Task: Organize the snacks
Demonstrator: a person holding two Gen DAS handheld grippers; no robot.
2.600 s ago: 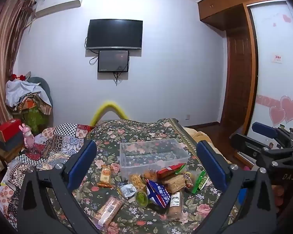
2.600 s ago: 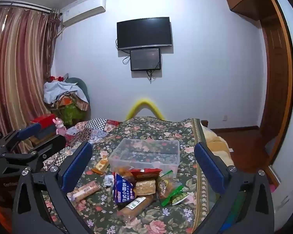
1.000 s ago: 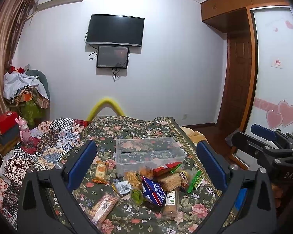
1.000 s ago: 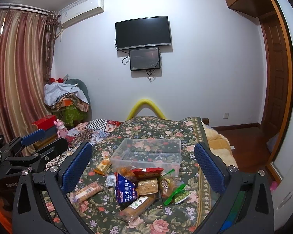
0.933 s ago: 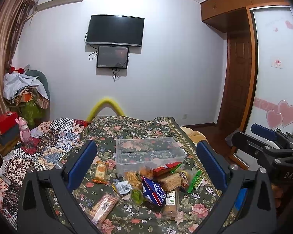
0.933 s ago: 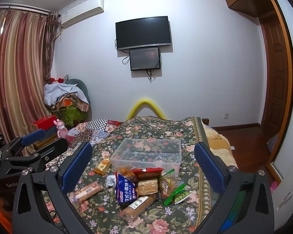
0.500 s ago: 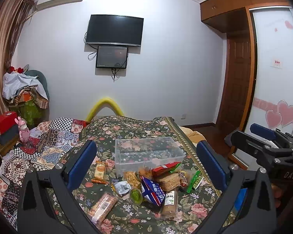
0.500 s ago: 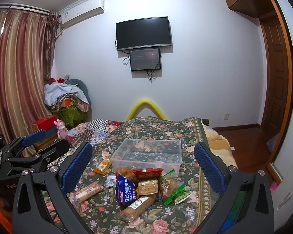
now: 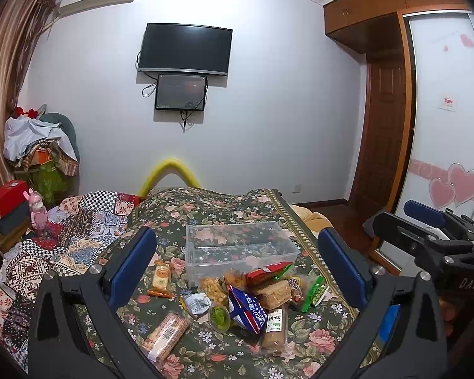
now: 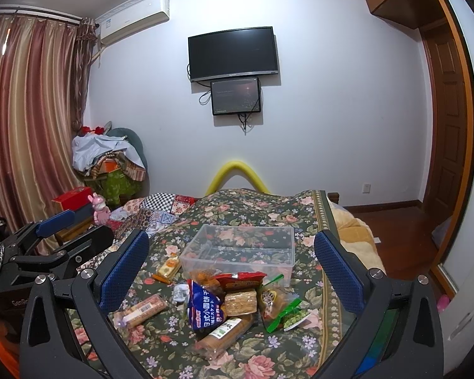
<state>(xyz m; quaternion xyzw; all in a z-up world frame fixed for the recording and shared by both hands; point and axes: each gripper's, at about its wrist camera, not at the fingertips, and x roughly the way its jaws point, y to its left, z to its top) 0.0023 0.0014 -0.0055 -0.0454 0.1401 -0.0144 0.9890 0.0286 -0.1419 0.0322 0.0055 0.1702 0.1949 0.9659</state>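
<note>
A clear plastic bin stands empty on the floral bedspread. In front of it lies a pile of snacks: a blue biscuit bag, a red packet, a green pea packet, a long brown bar, a striped cracker pack and an orange packet. My left gripper is open, held above and short of the pile. My right gripper is open, likewise apart from the snacks.
A patchwork quilt covers the bed's left side. A pink toy and red box stand at the left. A yellow foam arch rises at the bed's far end. Wooden floor and wardrobe lie on the right.
Both grippers have shifted only slightly; the views have risen a little since 2.6 s ago. The snacks and bin have not moved.
</note>
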